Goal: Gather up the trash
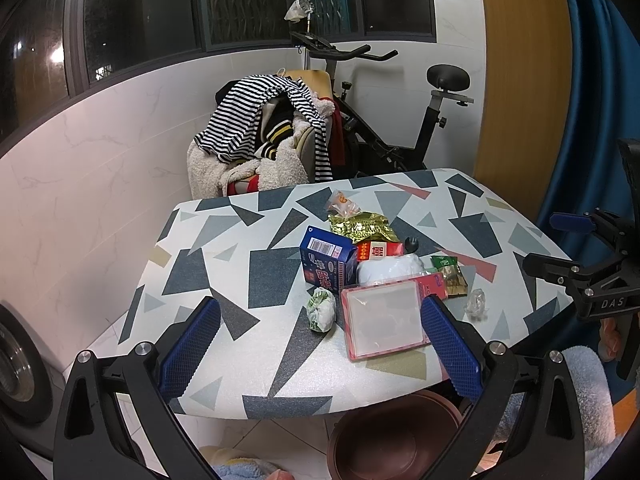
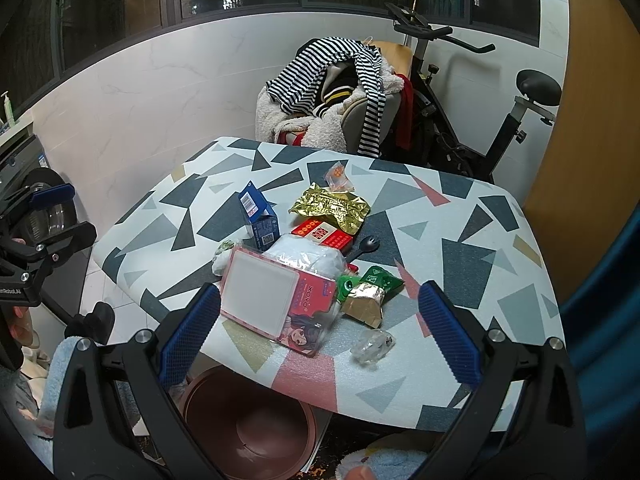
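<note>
Trash lies piled on a table (image 1: 224,280) (image 2: 480,264) covered in a triangle pattern. In the pile are a pink flat package (image 1: 384,322) (image 2: 272,300), a blue carton (image 1: 328,260) (image 2: 258,214), a gold foil bag (image 1: 362,226) (image 2: 330,204), a red box (image 1: 378,249) (image 2: 324,236), a crumpled green-and-white wrapper (image 1: 321,310), a white plastic bag (image 1: 390,270) (image 2: 306,258) and a clear crumpled wrapper (image 1: 476,302) (image 2: 372,346). My left gripper (image 1: 320,344) is open over the near table edge, empty. My right gripper (image 2: 320,332) is open too, empty, above the pink package's near end.
A brown round bin (image 1: 394,436) (image 2: 248,428) stands on the floor under the table's near edge. Behind the table are a chair heaped with clothes (image 1: 264,136) (image 2: 332,92) and an exercise bike (image 1: 400,120) (image 2: 480,112). A washing machine (image 2: 44,208) stands at left.
</note>
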Demonstrator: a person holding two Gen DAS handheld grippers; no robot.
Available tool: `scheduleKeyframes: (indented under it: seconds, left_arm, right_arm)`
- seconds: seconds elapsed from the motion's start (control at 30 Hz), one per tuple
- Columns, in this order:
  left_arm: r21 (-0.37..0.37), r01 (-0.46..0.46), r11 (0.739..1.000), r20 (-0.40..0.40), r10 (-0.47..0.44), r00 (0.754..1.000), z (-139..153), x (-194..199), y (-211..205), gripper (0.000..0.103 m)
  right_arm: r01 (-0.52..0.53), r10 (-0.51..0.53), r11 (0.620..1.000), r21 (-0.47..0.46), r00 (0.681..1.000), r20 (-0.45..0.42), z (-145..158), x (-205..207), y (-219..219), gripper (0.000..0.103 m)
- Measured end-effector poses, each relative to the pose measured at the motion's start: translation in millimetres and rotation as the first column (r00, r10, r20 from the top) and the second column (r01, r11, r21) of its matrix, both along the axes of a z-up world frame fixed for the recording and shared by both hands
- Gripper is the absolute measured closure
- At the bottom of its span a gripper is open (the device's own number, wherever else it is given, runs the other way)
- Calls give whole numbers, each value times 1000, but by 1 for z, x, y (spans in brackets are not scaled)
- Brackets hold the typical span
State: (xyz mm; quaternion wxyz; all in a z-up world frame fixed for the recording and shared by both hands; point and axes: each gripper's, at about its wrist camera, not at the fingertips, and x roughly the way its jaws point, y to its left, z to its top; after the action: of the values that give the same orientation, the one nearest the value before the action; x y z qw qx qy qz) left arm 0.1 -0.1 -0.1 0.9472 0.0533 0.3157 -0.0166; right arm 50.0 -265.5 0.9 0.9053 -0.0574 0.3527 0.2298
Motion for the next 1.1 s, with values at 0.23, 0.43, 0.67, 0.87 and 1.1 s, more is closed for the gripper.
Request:
scheduleKeyframes:
  seconds: [0.23, 0.43, 0.67, 0.87, 1.1]
  left_arm:
    - [1, 0, 1000, 0, 0, 1000, 0, 0, 0, 5]
    - [1, 1, 1000, 0, -1, 1000, 0, 0, 0, 5]
    - [1, 0, 1000, 1, 0, 1000, 0, 0, 0, 5]
    - [1, 0, 1000, -1, 0, 1000, 0, 0, 0, 5]
    - [-2, 3, 1000, -1, -3, 1000, 0, 0, 0, 5]
  right_arm:
    - [-2, 2, 1000, -2, 1000, 0, 1, 0, 0, 5]
    - [-2, 2, 1000, -9, 1000, 1, -1, 0, 2, 6]
    - [11, -11, 1000, -14, 1000, 10, 4, 1, -2, 5]
    - [9, -9, 1000, -11, 1000, 6, 4, 1, -4, 5]
    - [14, -14, 1000, -7, 1000, 9, 5, 1, -6, 5]
